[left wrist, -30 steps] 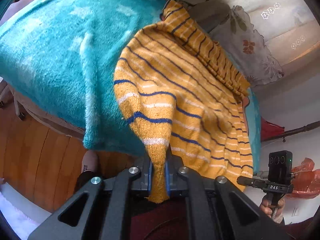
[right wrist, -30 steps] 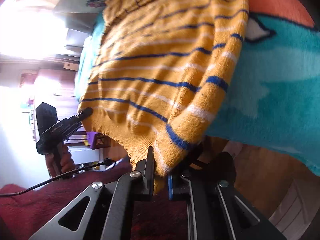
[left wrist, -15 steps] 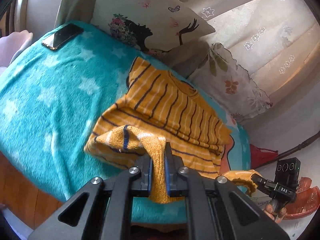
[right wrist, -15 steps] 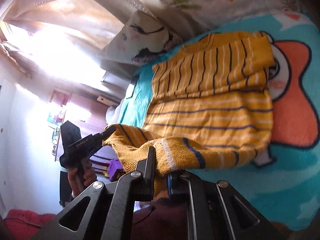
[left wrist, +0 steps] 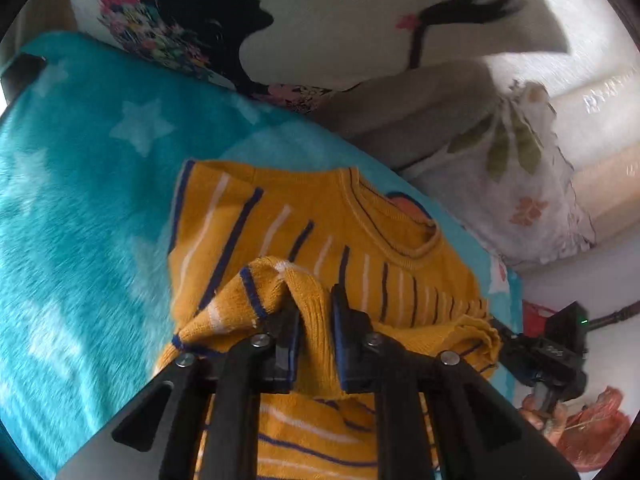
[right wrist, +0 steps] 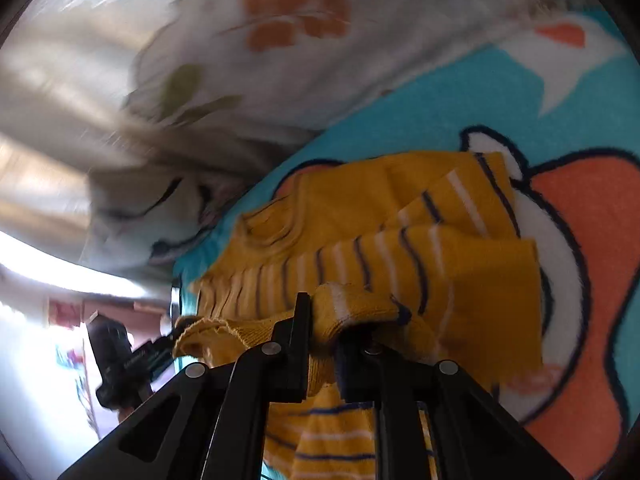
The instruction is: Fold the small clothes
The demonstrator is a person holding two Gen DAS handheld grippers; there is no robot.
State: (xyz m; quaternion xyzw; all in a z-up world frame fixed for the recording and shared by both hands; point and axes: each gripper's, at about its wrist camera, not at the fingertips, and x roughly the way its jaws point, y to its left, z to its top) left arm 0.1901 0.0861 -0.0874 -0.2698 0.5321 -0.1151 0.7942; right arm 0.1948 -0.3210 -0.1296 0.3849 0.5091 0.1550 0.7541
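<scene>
A small mustard-yellow knit sweater with navy and white stripes lies on a teal fleece blanket. My left gripper is shut on the sweater's ribbed bottom hem and holds it over the chest, just short of the neckline. My right gripper is shut on the other corner of the hem of the same sweater, also carried up over the body. Each gripper shows in the other's view, the right one at the lower right and the left one at the lower left.
Printed pillows and a floral cushion stand at the head of the bed, just beyond the neckline. The blanket has an orange fish print under the sweater's right side. A dark phone lies at the far left.
Both grippers have lifted the hem from the bed's front edge and carried it forward over the sweater towards the neckline, doubling the lower half onto the upper half.
</scene>
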